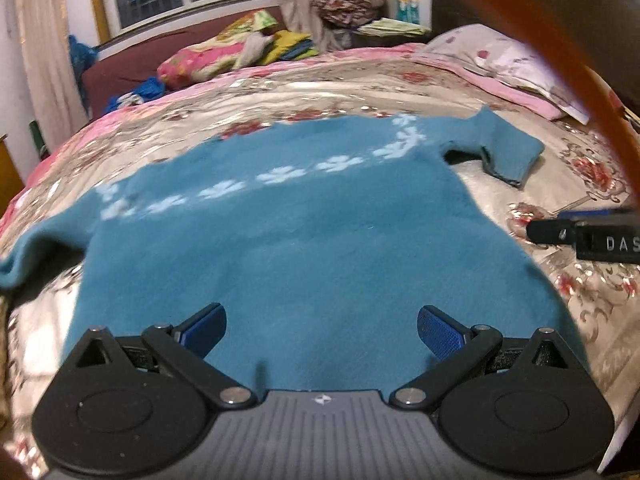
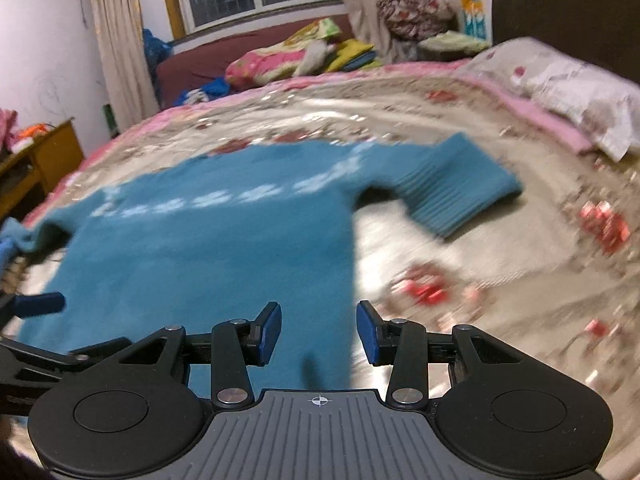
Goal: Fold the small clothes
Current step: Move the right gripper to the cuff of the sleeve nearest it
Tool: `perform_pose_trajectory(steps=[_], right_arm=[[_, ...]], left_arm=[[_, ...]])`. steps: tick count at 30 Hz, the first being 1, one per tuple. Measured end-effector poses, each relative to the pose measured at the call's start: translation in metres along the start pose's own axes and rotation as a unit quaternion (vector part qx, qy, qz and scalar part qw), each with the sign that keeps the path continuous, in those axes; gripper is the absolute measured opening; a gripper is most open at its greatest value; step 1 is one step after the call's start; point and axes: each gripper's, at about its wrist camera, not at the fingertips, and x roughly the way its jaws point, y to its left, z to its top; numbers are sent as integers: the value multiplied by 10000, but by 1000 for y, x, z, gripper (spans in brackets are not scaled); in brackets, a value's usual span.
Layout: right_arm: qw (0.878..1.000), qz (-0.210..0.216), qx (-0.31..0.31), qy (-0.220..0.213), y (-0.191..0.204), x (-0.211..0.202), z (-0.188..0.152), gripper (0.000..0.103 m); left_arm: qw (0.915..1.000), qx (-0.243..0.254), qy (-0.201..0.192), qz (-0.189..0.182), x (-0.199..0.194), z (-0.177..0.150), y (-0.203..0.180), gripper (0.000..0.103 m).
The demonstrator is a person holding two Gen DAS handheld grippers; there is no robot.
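A teal sweater (image 1: pixel 280 240) (image 2: pixel 200 248) with a row of pale flower shapes lies flat on the floral bed cover (image 1: pixel 320 96). Its right sleeve (image 1: pixel 508 152) (image 2: pixel 452 188) is folded short, and the left sleeve (image 1: pixel 36 248) droops at the left edge. My left gripper (image 1: pixel 320 332) is open wide over the sweater's near hem, with nothing between its blue pads. My right gripper (image 2: pixel 319 332) stands about half open over the sweater's near right edge, its pads clear of the cloth. In the left wrist view one of the right gripper's fingers (image 1: pixel 560 232) pokes in from the right.
A floral pillow (image 1: pixel 500 56) (image 2: pixel 560 84) lies at the head of the bed on the right. Folded bedding (image 1: pixel 224 52) is piled on a dark red couch under the window. A wooden cabinet (image 2: pixel 40 152) stands at the far left. A dark headboard (image 2: pixel 560 8) rises at the right.
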Motion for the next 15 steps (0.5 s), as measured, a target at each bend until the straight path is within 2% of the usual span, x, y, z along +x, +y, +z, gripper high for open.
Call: perform_pose_trajectory(steps=[3, 9, 12, 15], right_arm=[[9987, -345, -373, -94, -18, 9, 8, 40], [9925, -722, -988, -14, -47, 41, 16, 38], [9828, -942, -1590, -22, -52, 59, 16, 38], [9679, -1179, -2217, -103, -55, 73, 16, 38]], left_arm=[[9999, 55, 28, -131, 14, 10, -15, 103], [9990, 198, 108, -387, 41, 26, -42, 103], [9985, 229, 166, -479, 53, 30, -49, 103], [9983, 244, 178, -504, 59, 29, -52, 103]])
